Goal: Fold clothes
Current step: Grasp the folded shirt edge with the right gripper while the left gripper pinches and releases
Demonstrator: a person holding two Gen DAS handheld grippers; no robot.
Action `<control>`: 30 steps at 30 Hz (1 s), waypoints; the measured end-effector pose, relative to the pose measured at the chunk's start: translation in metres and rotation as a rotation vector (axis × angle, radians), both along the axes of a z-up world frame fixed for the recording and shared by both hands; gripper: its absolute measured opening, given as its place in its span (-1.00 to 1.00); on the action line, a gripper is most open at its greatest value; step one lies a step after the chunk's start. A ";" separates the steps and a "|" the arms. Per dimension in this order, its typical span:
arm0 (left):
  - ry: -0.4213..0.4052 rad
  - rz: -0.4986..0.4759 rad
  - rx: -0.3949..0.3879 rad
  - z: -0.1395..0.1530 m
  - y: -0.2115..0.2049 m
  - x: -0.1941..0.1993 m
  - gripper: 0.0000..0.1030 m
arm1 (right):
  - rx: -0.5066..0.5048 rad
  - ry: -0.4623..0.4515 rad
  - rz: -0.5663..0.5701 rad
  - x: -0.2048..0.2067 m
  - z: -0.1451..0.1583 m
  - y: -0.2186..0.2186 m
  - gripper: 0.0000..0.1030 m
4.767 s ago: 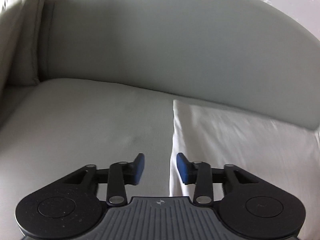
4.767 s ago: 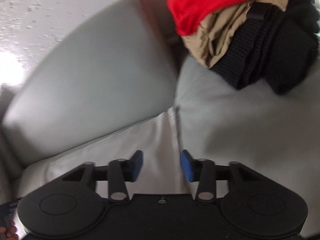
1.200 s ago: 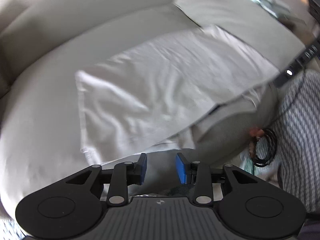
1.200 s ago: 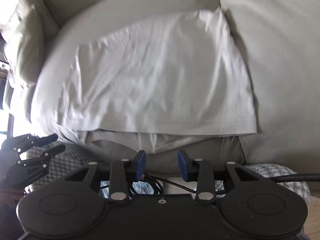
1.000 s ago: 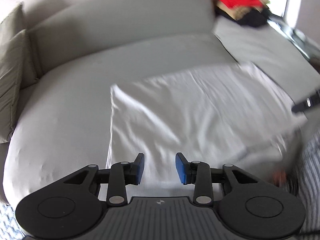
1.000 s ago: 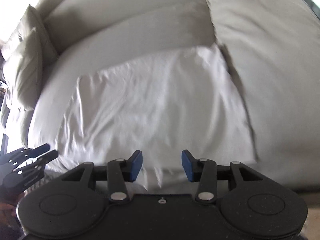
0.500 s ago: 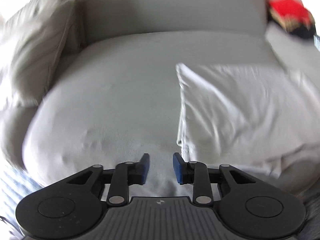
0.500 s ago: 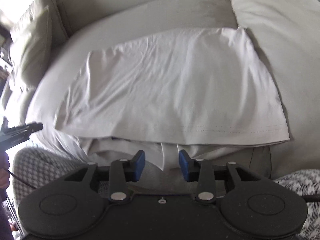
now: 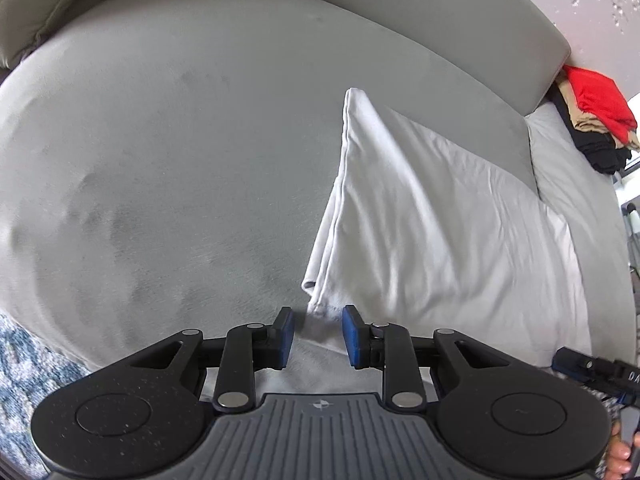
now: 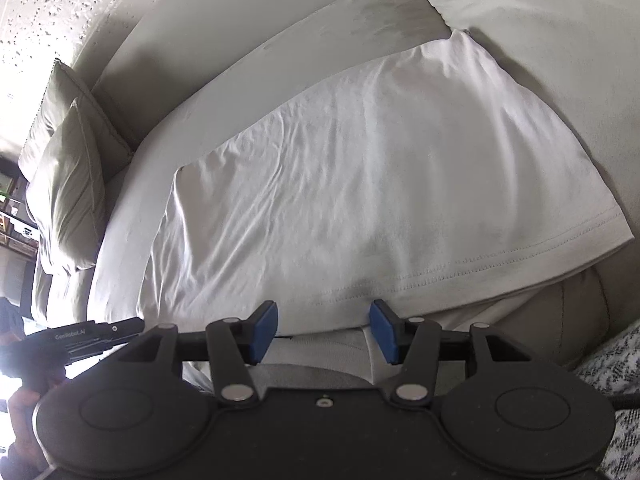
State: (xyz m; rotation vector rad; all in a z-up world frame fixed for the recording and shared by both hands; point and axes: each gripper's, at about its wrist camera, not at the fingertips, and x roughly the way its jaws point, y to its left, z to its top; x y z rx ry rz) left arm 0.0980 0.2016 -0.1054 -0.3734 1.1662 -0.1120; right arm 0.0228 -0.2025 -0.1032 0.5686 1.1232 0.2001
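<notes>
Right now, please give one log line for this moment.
left gripper: open, at white shirt corner | right gripper: open, at hem | sofa

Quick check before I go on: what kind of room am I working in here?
Most likely a living room at home: a white T-shirt lies spread on a grey sofa, with throw cushions at one end and a pile of clothes at the other.

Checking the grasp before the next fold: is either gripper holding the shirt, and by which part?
Nothing is held. The left gripper is open around the white shirt's near corner; the right gripper is open at its hem.
</notes>
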 end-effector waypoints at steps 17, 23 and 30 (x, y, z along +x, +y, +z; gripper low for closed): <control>-0.072 -0.018 0.397 0.011 -0.048 -0.019 -0.81 | 0.007 -0.007 0.018 0.002 0.003 0.000 0.10; -0.259 0.039 0.280 0.035 -0.036 -0.030 -0.47 | 0.029 -0.080 -0.024 0.003 0.020 -0.023 0.14; -0.321 0.108 0.212 0.040 -0.043 0.028 -0.50 | -0.024 -0.222 -0.254 0.049 0.025 -0.090 -0.19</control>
